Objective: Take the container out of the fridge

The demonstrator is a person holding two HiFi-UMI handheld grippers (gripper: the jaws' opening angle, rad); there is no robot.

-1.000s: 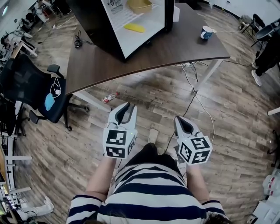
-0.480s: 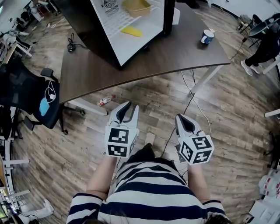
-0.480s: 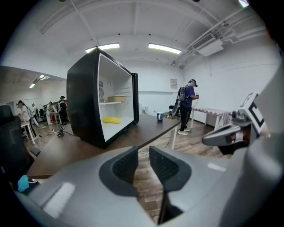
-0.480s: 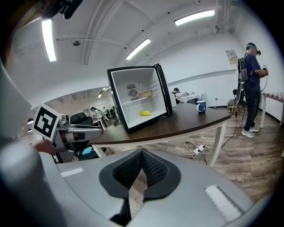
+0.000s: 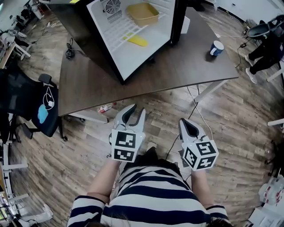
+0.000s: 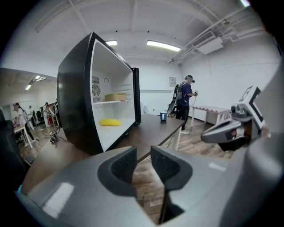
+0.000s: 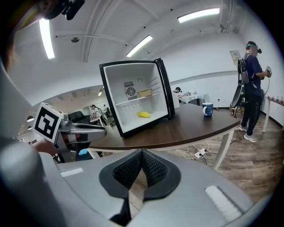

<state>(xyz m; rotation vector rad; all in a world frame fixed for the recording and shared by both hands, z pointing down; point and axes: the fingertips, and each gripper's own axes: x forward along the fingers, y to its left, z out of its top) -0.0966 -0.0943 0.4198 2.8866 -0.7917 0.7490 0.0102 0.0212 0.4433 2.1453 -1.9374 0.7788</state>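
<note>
Standing back from a dark curved desk [image 5: 177, 66], well short of its edge, on wood-plank floor. On the desk, a black mini fridge [image 5: 101, 55], door open, white inside bared. Up on the wire shelf inside, toward the back: the tan container [image 5: 143, 13], upright, untouched, far from both grippers. Below it, on the fridge floor, a yellow lump [image 5: 135, 41] (banana-like, too small to tell for sure). Near the desk's right end, a blue-and-white mug [image 5: 216, 48], well apart from the fridge.

Low in front of a striped shirt [image 5: 151, 195], the left gripper [image 5: 136, 111]: jaws parted by a narrow gap, floorboards alone between the pads, nothing gripped. Beside it, the right gripper [image 5: 182, 122]: jaws pressed together at the tips, nothing held. Both pointed toward the desk, neither reaching it.

Left of the desk, a black office chair [image 5: 26, 102] with something blue hung on it. On the floor by the desk's front edge, a small plastic bottle [image 5: 105, 107] lying flat. Off to the right in the right gripper view, another person [image 7: 253, 84], standing.
</note>
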